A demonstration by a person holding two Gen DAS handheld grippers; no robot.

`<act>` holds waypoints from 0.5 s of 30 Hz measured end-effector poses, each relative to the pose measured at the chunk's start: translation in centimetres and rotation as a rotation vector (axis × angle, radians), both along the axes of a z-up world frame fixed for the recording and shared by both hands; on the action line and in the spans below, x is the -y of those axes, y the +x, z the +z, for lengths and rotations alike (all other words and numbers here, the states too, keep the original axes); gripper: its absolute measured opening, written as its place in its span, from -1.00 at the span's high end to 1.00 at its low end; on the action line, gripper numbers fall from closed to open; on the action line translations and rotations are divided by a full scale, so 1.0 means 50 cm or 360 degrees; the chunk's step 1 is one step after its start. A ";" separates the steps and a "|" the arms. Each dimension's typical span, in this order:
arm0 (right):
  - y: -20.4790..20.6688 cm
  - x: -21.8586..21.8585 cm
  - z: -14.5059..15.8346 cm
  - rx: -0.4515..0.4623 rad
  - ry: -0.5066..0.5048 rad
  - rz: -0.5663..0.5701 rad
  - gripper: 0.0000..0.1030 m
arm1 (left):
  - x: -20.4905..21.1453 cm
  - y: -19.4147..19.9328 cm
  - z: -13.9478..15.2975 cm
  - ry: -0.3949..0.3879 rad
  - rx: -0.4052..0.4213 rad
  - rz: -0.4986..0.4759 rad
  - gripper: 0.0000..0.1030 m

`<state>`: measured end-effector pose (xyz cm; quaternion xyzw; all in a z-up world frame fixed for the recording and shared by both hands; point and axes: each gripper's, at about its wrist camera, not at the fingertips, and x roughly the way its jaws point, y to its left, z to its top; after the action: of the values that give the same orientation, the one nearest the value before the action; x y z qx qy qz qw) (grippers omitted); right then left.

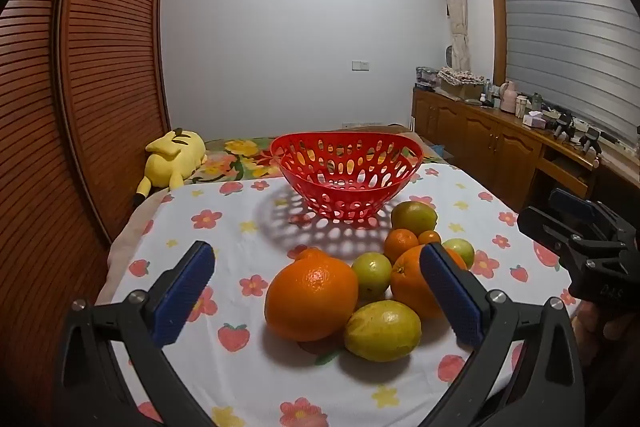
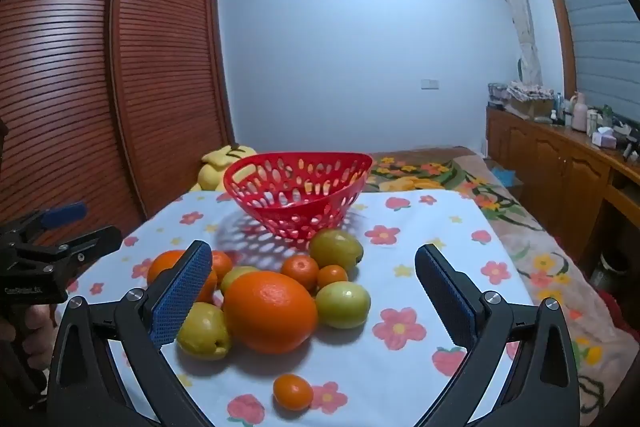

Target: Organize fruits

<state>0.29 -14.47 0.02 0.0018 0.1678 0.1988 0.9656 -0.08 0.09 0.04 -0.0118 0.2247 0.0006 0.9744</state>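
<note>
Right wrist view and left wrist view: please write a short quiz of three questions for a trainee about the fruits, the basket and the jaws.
1. True or false: the red basket already holds fruit.
2. Which fruit lies alone, nearest the camera in the right wrist view?
A. small orange
B. a banana
C. a red apple
3. Fill in: the jaws of the left gripper and the right gripper are both ____.

Key: 1 false; 2 A; 3 open.

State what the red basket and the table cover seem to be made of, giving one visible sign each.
Red basket: probably moulded plastic, slightly glossy, with uniform colour and neat oval cut-outs.
Table cover: likely thin woven fabric, matt, printed with flowers and strawberries, faintly creased.
</note>
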 end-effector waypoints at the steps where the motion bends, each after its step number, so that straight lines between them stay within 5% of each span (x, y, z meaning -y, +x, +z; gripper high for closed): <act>1: -0.001 -0.001 0.000 0.0000 0.0002 0.0001 -1.00 | -0.001 -0.001 0.001 -0.0002 0.0000 -0.0001 -1.00; 15: -0.007 -0.008 0.002 -0.0010 -0.0037 -0.0034 -1.00 | -0.007 -0.006 0.006 0.0017 0.0005 0.0021 -1.00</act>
<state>-0.08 -14.07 0.13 -0.0071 0.1731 0.1865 0.9671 -0.37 0.43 0.35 -0.0082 0.2231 0.0083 0.9747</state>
